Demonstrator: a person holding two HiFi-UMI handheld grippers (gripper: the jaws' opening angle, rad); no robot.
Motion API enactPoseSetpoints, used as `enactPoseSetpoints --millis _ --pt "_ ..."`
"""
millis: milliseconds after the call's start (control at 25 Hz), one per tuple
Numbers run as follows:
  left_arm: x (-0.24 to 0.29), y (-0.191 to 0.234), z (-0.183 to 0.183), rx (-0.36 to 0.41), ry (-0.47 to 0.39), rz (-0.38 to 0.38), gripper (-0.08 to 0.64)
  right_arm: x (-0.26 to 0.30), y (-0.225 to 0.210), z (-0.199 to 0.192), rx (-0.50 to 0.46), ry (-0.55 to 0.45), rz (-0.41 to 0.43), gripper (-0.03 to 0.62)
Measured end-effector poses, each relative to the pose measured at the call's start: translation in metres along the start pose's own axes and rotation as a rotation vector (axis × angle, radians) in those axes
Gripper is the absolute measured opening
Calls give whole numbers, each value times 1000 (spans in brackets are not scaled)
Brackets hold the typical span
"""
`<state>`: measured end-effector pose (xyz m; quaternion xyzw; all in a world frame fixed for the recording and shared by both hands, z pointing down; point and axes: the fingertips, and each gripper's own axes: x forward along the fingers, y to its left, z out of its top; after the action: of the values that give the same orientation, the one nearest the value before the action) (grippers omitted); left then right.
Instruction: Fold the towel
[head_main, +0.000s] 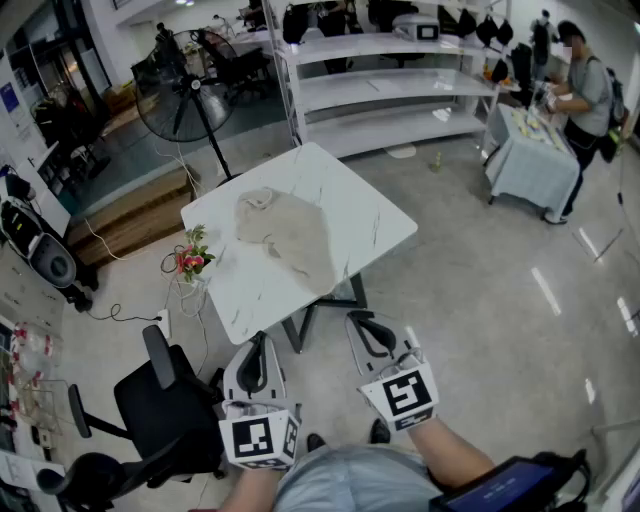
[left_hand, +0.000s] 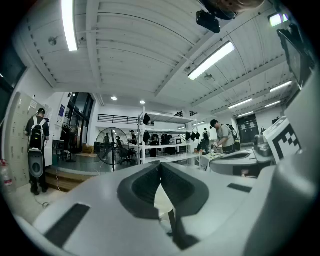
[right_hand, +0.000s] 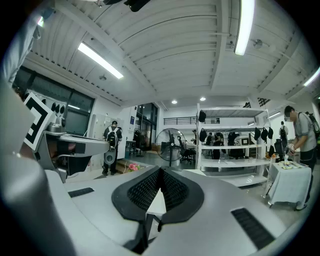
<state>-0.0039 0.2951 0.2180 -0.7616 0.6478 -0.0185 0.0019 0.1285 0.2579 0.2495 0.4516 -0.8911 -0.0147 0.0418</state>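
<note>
While a crumpled beige towel lies unfolded on a white marble-patterned table, the person wearing the head camera holds two grippers level and close to the body, short of the table's near corner. The left gripper has its jaws pressed together with nothing between them. The right gripper, just beside it, is likewise closed and empty. Neither tool touches the towel, which rests on the table's left-hand half, bunched at its far end and spread flatter toward the near edge. A small bunch of pink flowers shows just off the table's left edge, and a black office chair stands on the floor to the left of the grippers. Beyond the table rise a standing fan and white shelving. At far right, another person stands at a cloth-covered side table.
</note>
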Motion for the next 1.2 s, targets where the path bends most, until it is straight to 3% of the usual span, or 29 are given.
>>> enactPoseSetpoints --millis 440,560,760,1000,1200 --pt "5 -25 -21 1 46 50 8 -13 -10 -12 7 -7 91 15" --pt "3 -28 -29 9 67 65 9 -11 0 -17 26 1 150 75" --pt "33 -30 -37 22 98 94 9 13 -20 -31 34 26 200 77" --pt "80 12 -52 19 118 100 9 68 -27 -46 -10 52 189 75" --pt "154 69 -86 -12 156 57 11 151 -36 -61 5 62 147 60"
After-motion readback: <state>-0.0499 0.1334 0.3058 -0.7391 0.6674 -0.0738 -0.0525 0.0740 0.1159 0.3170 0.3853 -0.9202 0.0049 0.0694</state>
